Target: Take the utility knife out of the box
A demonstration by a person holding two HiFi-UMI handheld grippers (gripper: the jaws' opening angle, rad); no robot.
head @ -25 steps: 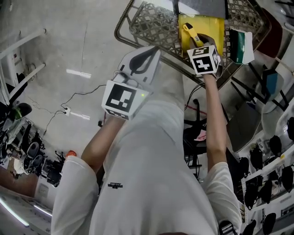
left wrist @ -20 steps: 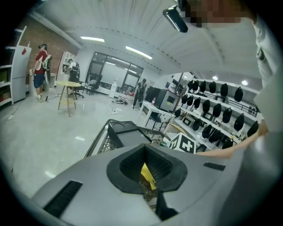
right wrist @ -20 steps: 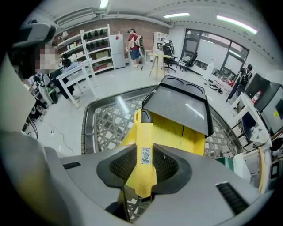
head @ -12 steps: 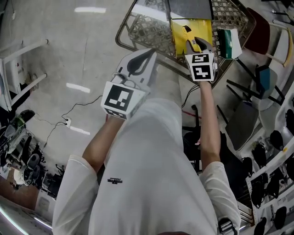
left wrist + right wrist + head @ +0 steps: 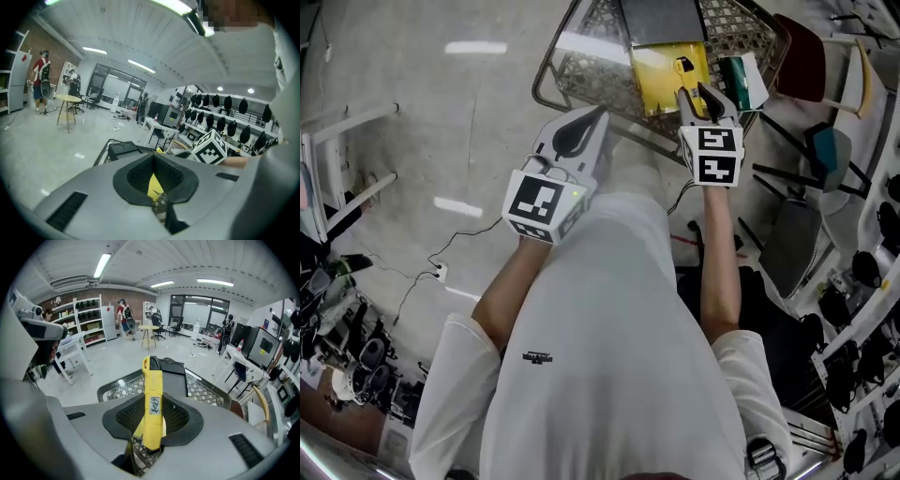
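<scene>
Mesh table [image 5: 591, 70] w/ red chair [image 5: 802, 70]

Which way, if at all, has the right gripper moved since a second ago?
Yes: the right gripper, gripping the utility knife, has drawn back off the yellow box toward the person.

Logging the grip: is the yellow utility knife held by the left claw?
No, the right claw clamps the yellow utility knife between its jaws.

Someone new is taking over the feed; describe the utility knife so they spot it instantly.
At the top of the head view sits a wire-mesh basket holding a yellow box. At that box's edge the right gripper grips the utility knife: a slim yellow bar with a black tip and a white label, the only thing held between jaws.
</scene>
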